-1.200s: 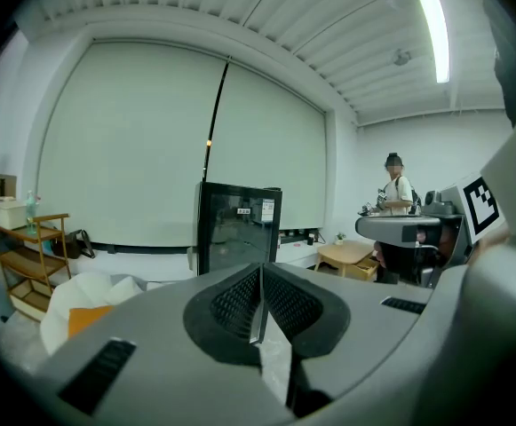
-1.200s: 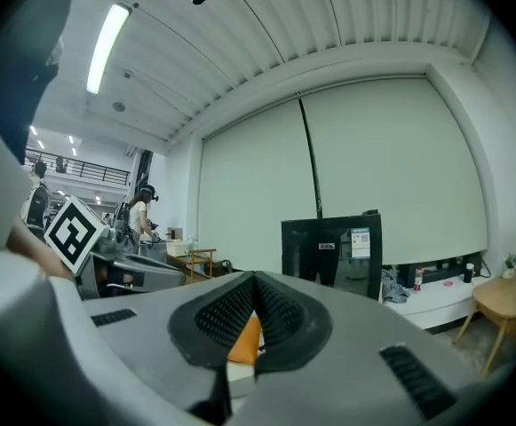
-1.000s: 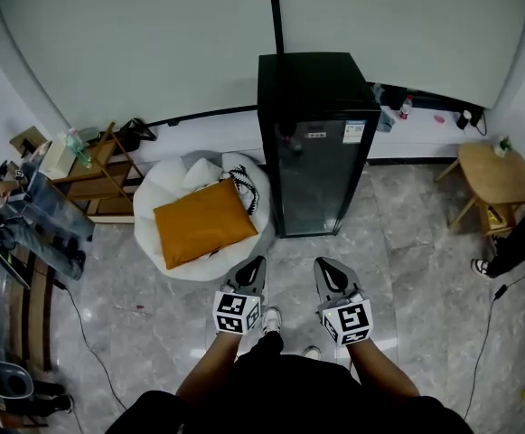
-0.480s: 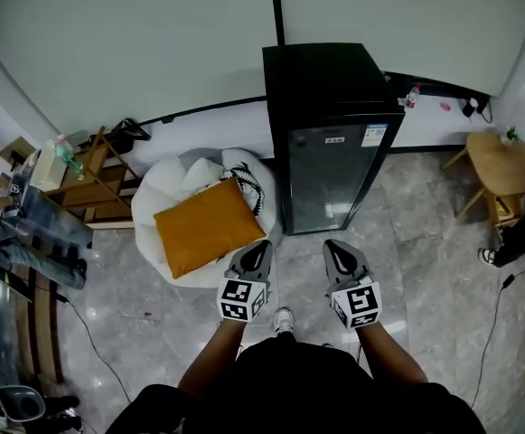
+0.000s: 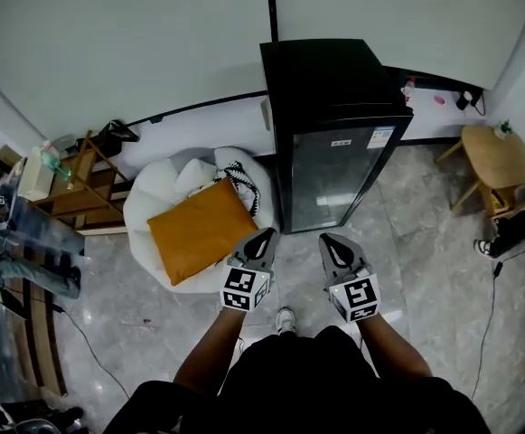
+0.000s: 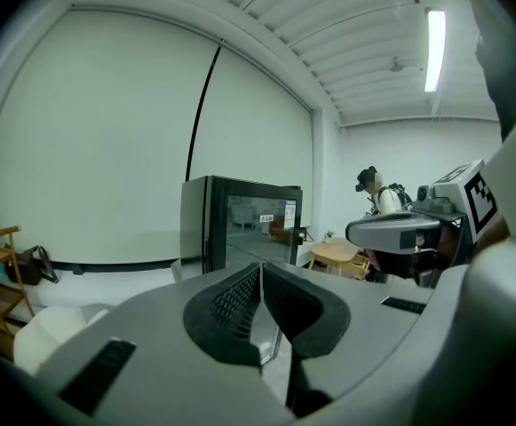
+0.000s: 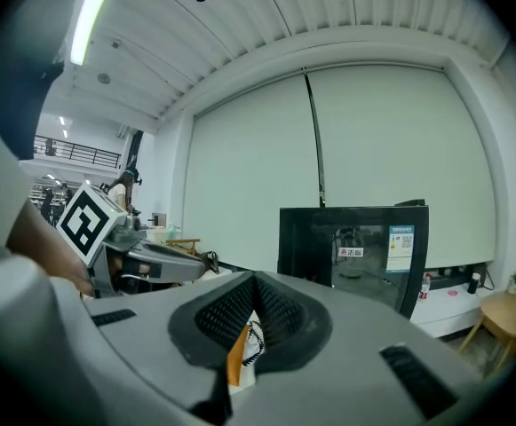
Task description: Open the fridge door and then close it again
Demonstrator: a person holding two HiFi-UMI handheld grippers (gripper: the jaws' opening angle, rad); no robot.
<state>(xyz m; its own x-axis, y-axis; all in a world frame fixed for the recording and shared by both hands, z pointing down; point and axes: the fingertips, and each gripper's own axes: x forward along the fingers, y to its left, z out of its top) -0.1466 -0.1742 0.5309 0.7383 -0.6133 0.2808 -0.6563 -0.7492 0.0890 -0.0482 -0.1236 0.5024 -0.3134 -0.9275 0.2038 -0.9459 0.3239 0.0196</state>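
Both hands have moved nearer the black fridge [image 5: 339,143], which stands with its door closed against the wall, just right of the white beanbag [image 5: 154,208] and its orange cushion [image 5: 194,231], while the left hand-held gripper [image 5: 266,234] and the right hand-held gripper [image 5: 329,240] hover short of it, jaws together and empty.

Beanbag: a white beanbag [image 5: 158,208] slumps on the floor against the wall.
Cushion: an orange cushion [image 5: 199,230] lies tilted across the beanbag's front.
Rack: a wooden rack [image 5: 95,183] stands just left of the beanbag, with bottles on top.
Table: a round wooden table [image 5: 493,156] sits at right, near the wall.
Floor: grey marbled tiles [image 5: 425,260] stretch throughout.
Bystander: a dark-clad leg and shoe [image 5: 492,242] show beside the table.
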